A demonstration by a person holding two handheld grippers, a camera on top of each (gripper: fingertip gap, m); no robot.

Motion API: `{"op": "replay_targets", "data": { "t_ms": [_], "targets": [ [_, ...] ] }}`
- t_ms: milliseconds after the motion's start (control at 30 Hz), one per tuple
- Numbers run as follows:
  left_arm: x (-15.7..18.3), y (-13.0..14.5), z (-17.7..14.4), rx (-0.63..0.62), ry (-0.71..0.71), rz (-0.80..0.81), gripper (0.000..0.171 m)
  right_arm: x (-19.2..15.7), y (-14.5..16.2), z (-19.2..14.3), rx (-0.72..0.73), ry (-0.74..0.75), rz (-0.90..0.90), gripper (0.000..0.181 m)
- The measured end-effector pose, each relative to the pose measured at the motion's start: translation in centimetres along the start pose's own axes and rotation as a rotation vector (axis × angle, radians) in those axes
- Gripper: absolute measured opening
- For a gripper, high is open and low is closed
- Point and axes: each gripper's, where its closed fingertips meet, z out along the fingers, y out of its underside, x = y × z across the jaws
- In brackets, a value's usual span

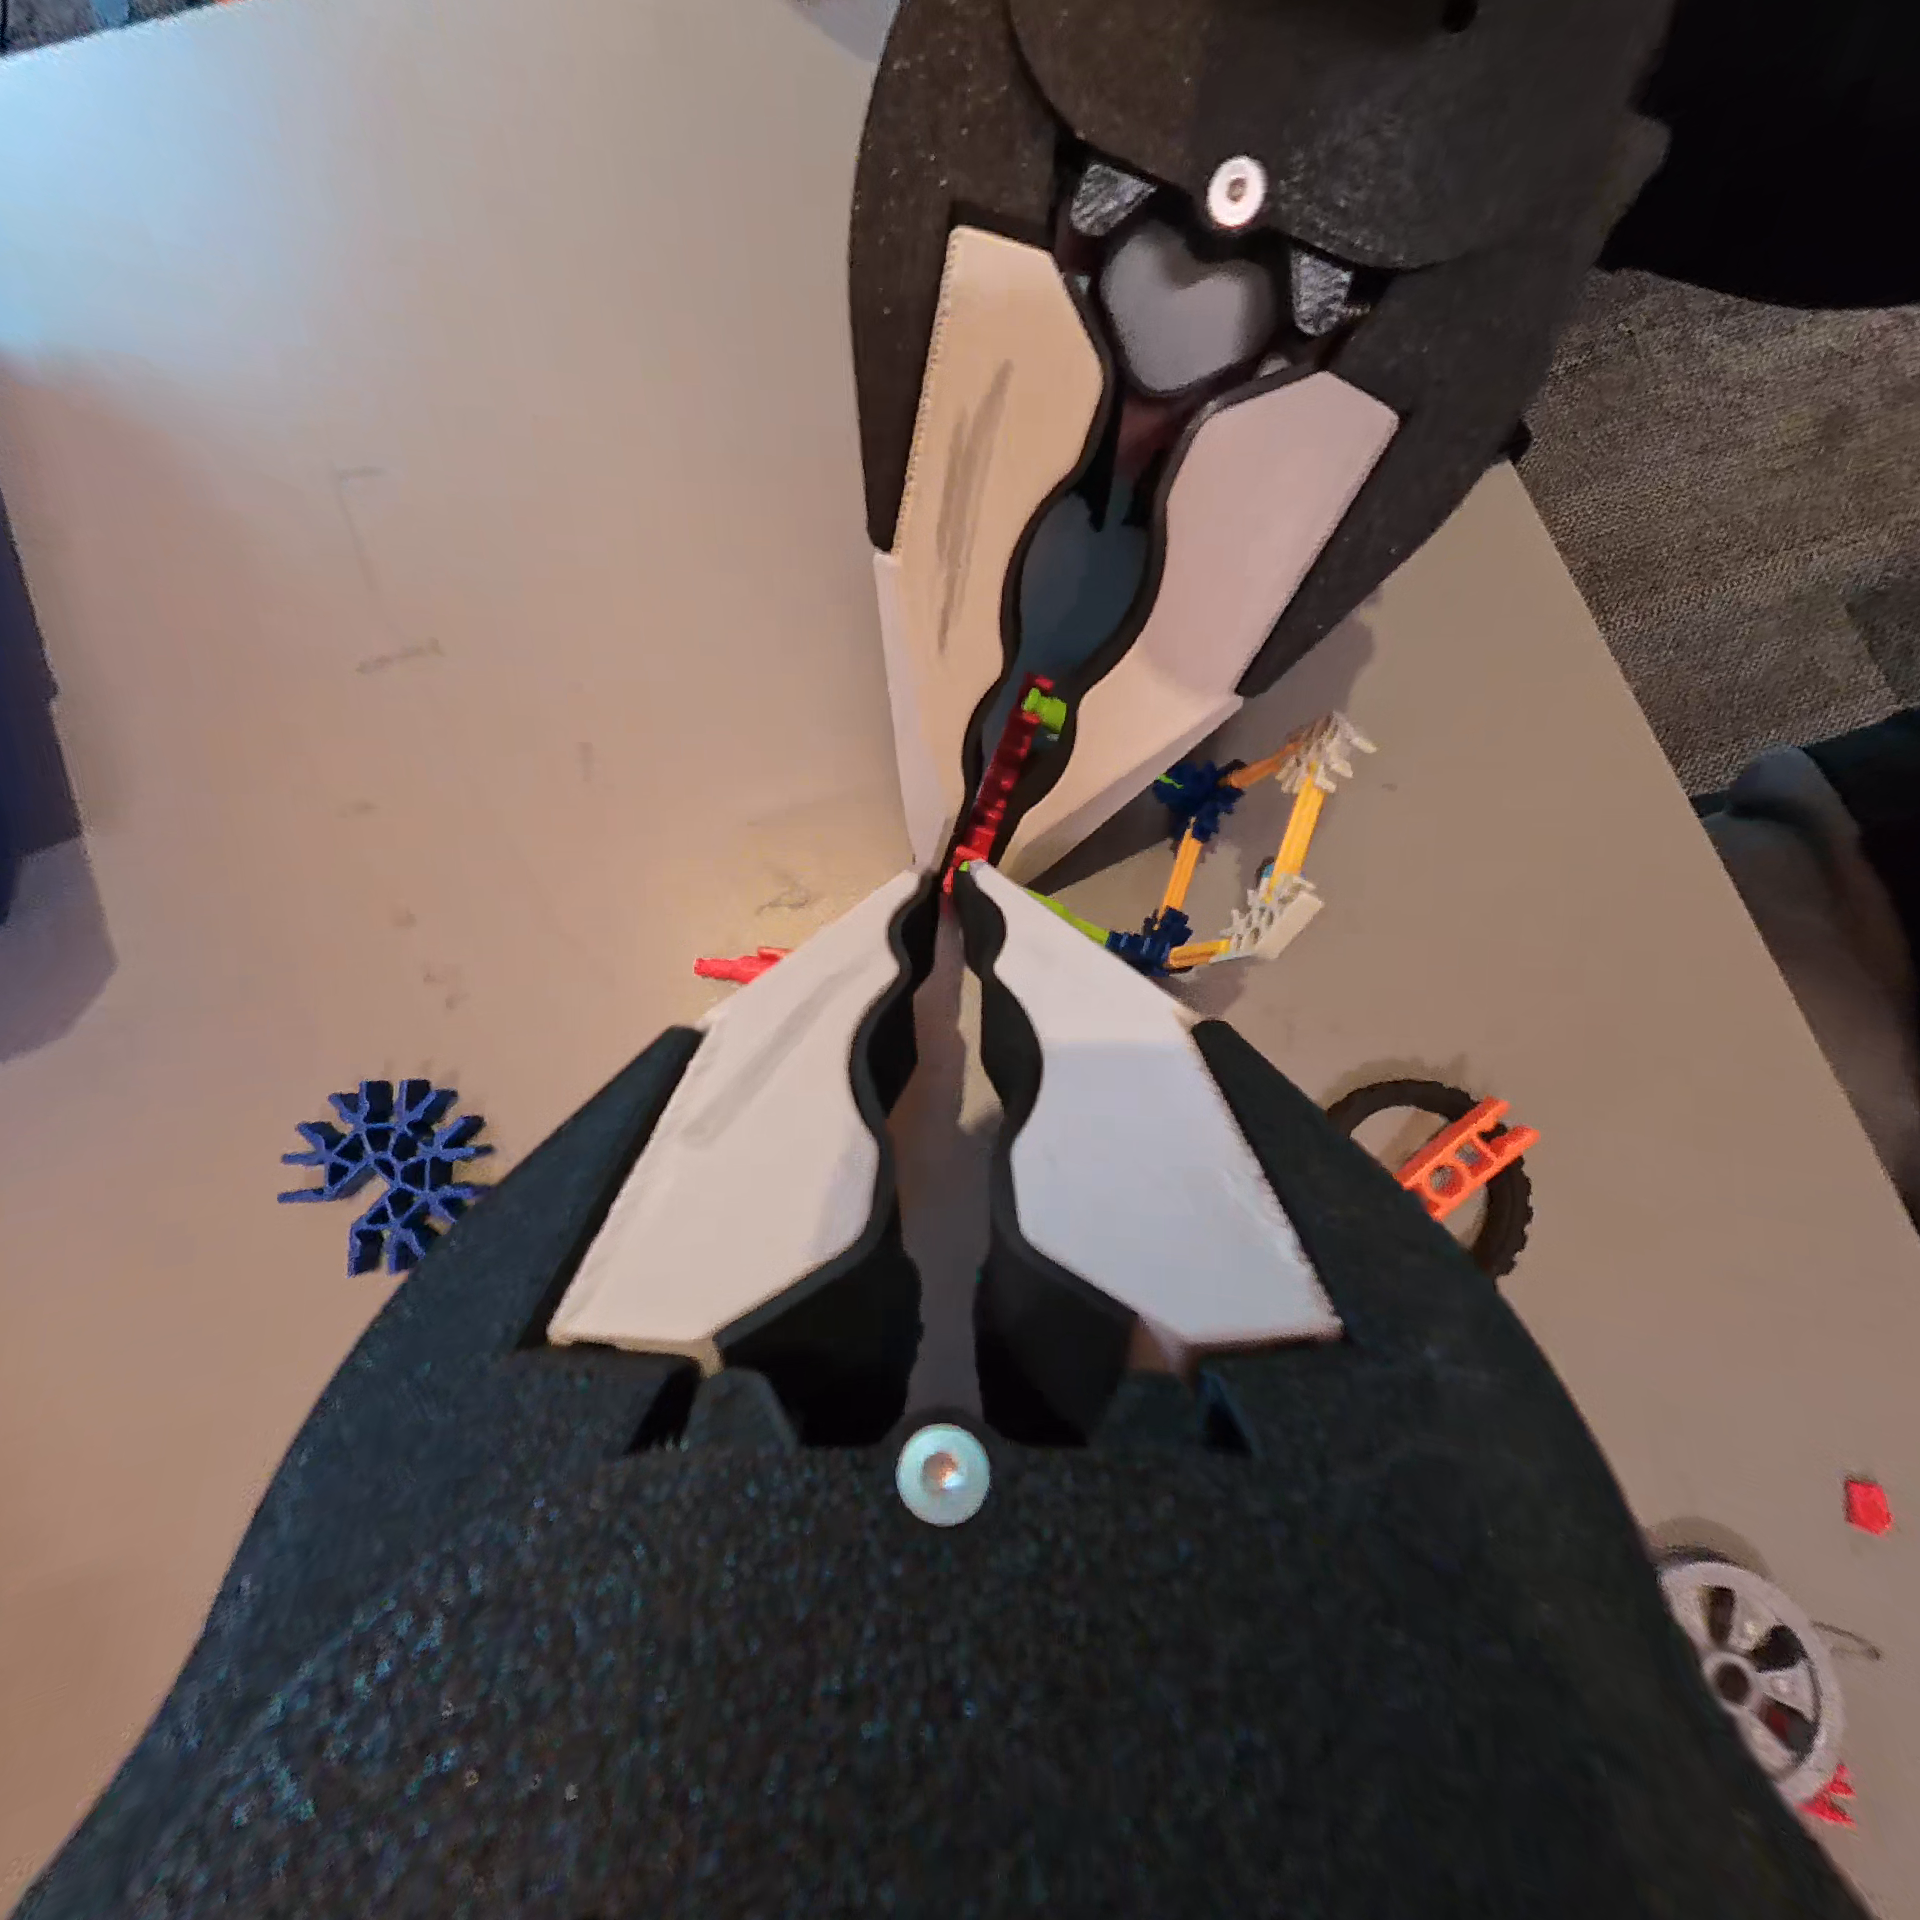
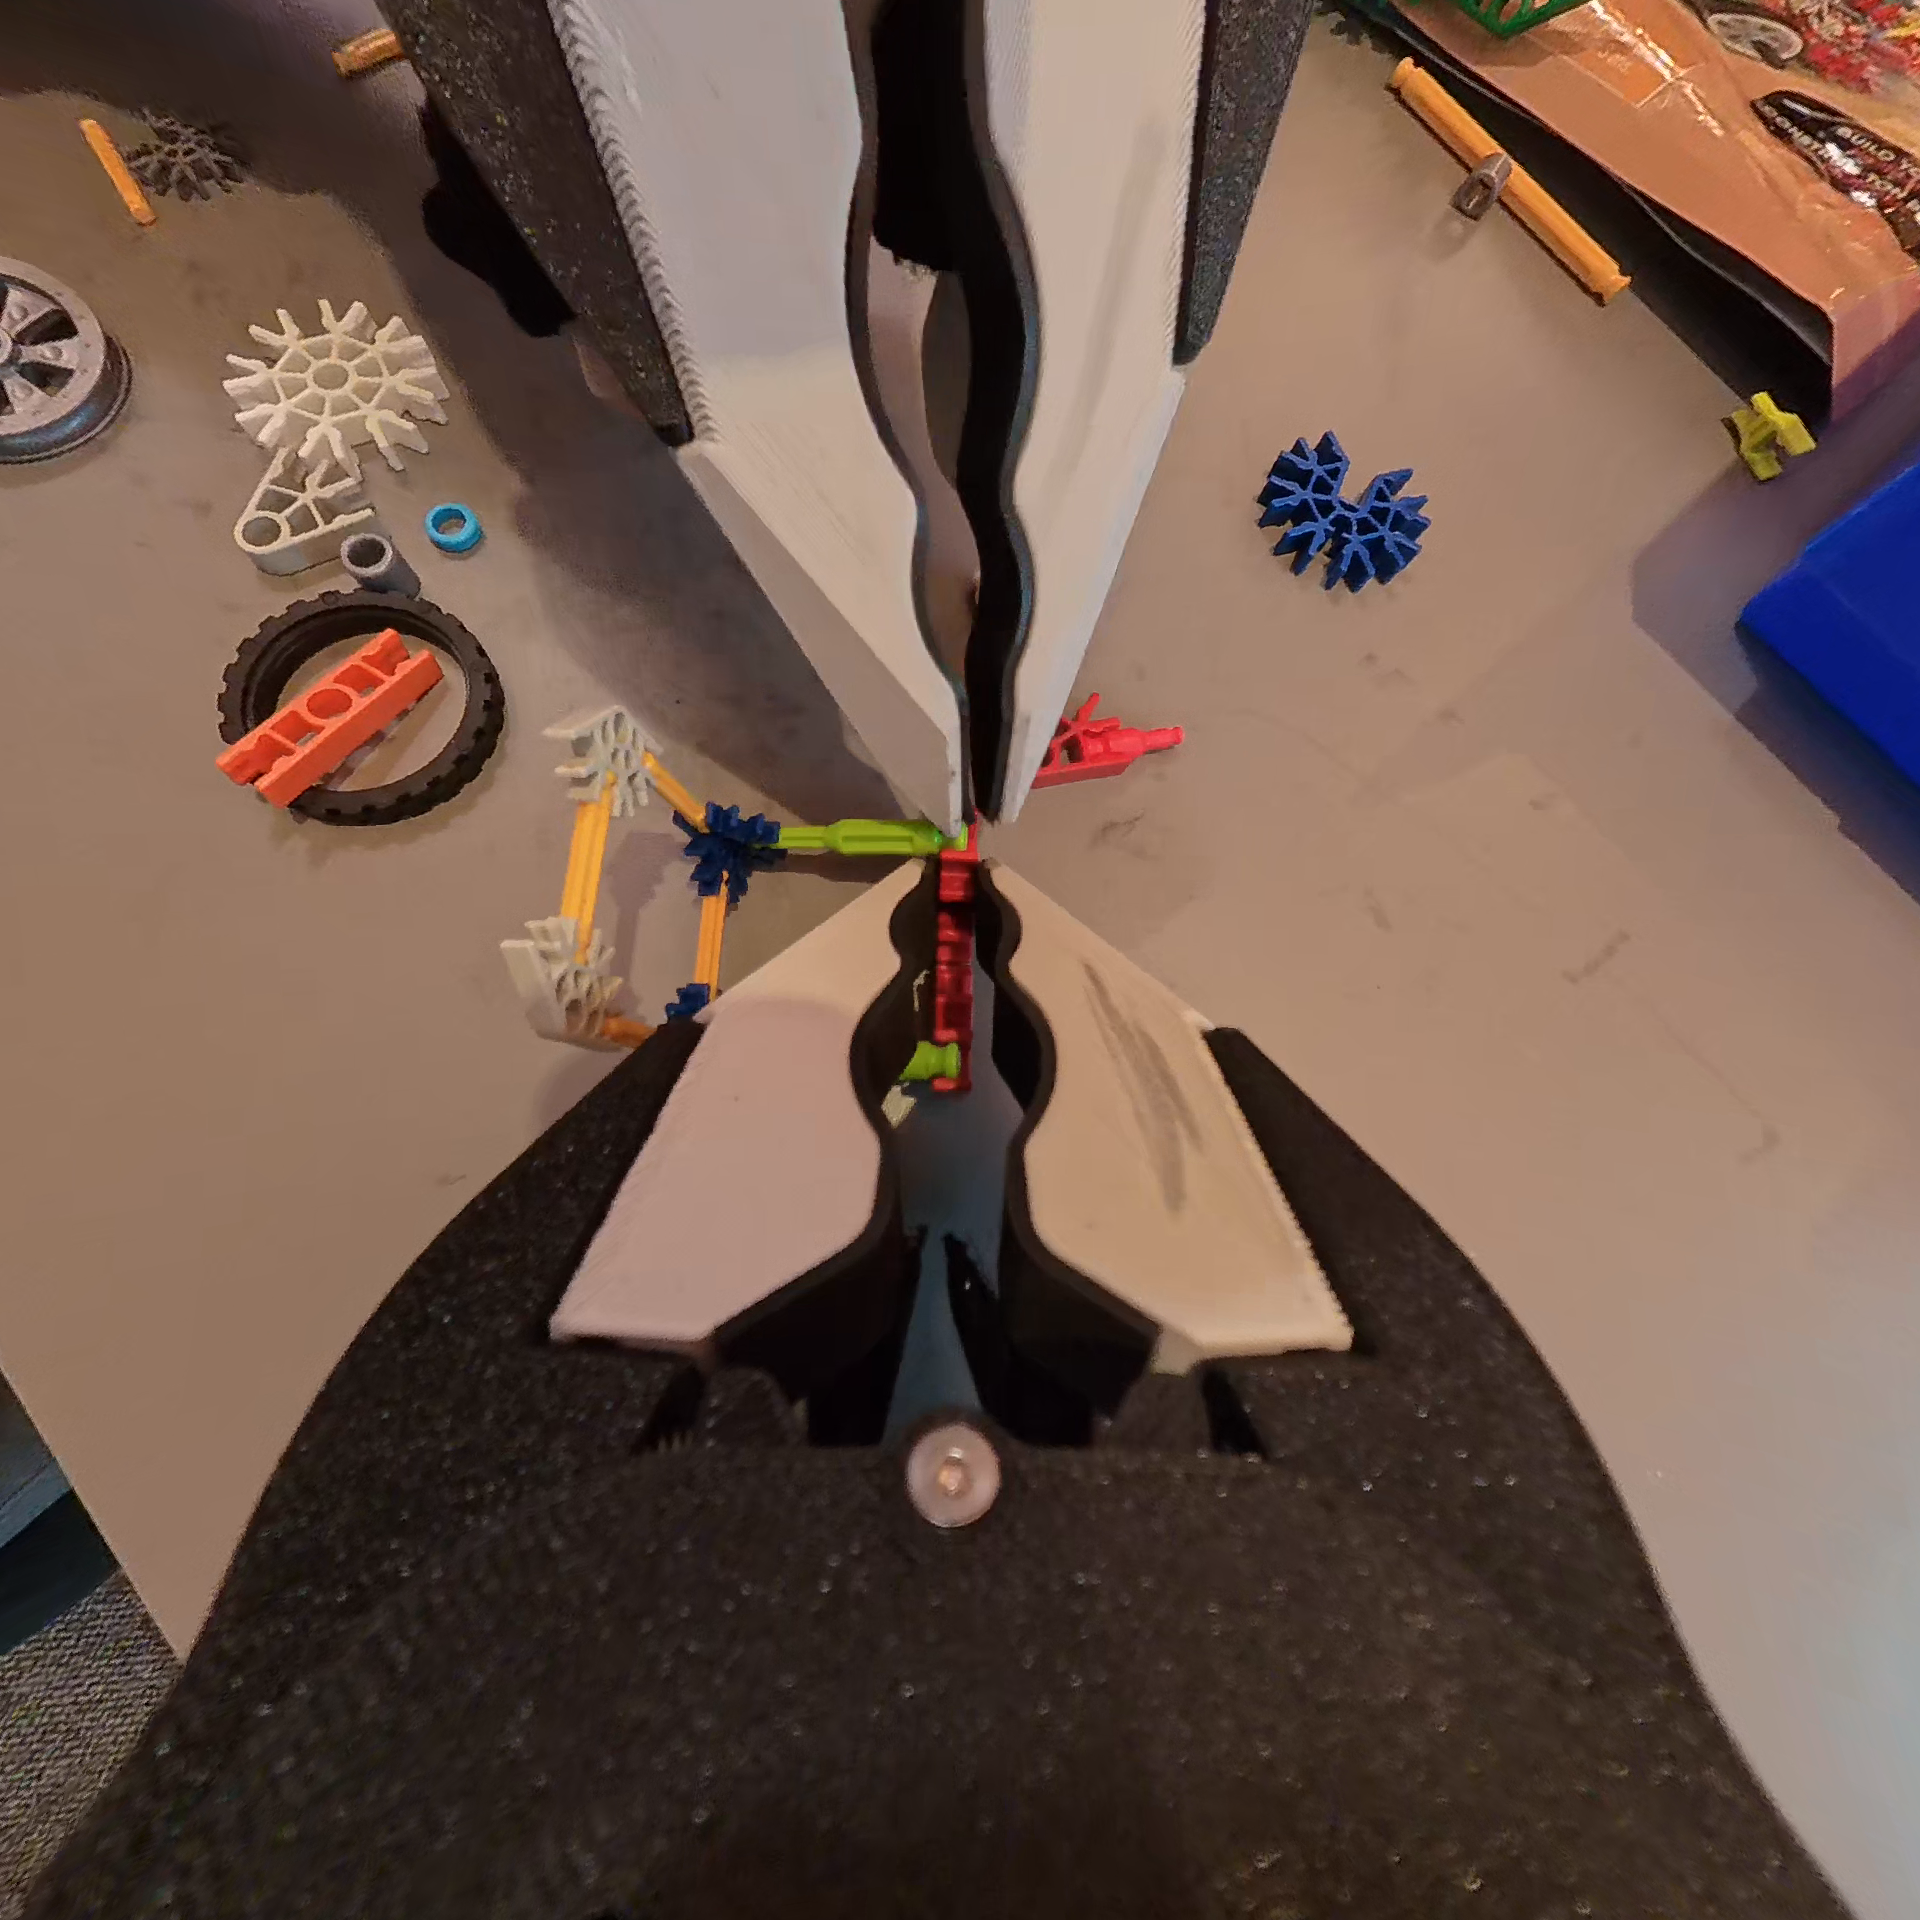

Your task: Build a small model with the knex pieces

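Observation:
My right gripper [image 2: 956,873] is shut on a red connector [image 2: 954,956] that has a short green stub [image 2: 930,1065] on its near end. My left gripper [image 1: 943,885] meets it tip to tip and is shut on the end of a green rod [image 2: 862,834], right where the rod meets the red connector [image 1: 1003,779]. The rod runs to a blue connector [image 2: 727,836] on a frame of yellow rods [image 2: 582,873] and white connectors lying on the grey table [image 2: 1403,987]. The frame also shows in the left wrist view [image 1: 1247,831].
A loose blue snowflake connector [image 2: 1340,514] and a small red piece [image 2: 1107,743] lie close by. A black tyre with an orange piece [image 2: 343,717], a white snowflake connector [image 2: 338,384] and a grey wheel [image 2: 52,364] lie left. A blue box [image 2: 1849,623] and a printed bag [image 2: 1714,156] are right. Left and right tips are no more than a few centimetres apart. The small red piece [image 2: 1107,743] is about equally far from each gripper, around 4 cm.

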Motion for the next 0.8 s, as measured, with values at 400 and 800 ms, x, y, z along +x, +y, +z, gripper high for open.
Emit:
{"op": "replay_targets", "data": {
  "t_ms": [400,800],
  "targets": [
    [0.08,0.42,-0.14,-0.184,-0.026,-0.164,0.002,0.0,-0.02,0.02,0.001,0.009,-0.011,0.006],
    [0.0,0.37,-0.08,-0.308,-0.053,-0.322,0.001,0.08,0.01,0.02,0.003,0.018,-0.012,0.005]
  ]
}}
